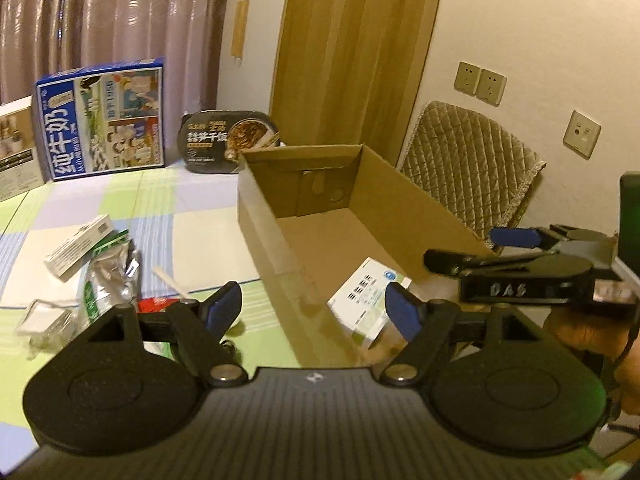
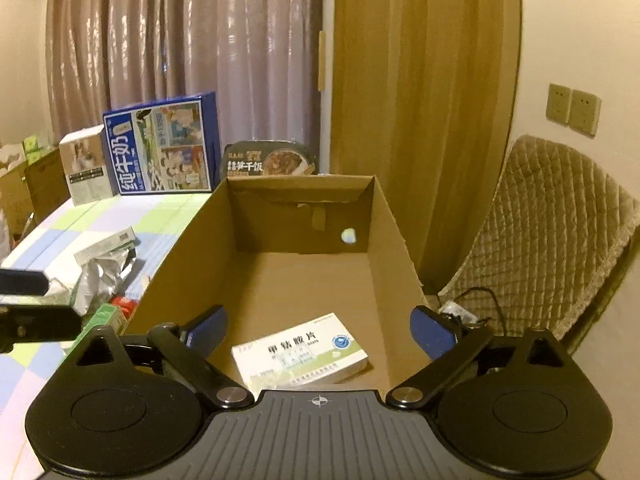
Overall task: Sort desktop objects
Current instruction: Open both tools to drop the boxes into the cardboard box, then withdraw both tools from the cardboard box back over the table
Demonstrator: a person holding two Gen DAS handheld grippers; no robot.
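An open cardboard box (image 1: 260,216) (image 2: 188,248) stands on the checked tablecloth. A white medicine box (image 2: 300,352) (image 1: 360,300) lies flat on its floor near the front. My right gripper (image 2: 320,320) hangs open over that end of the box, its blue pads well apart from the medicine box. My left gripper (image 1: 316,308) is open too and holds nothing; it straddles the cardboard box's left wall. Left of the box lie a small white carton (image 1: 78,246), a foil pouch (image 1: 108,276), a red item (image 1: 156,304) and a clear plastic case (image 1: 44,316).
A blue milk carton case (image 1: 104,120), a beige box (image 1: 16,148) and a black ready-meal tub (image 1: 228,140) stand along the table's back edge. A chair with a quilted cushion (image 2: 552,240) sits right of the cardboard box. Each gripper shows in the other's view: right gripper (image 1: 472,248), left gripper (image 2: 36,302).
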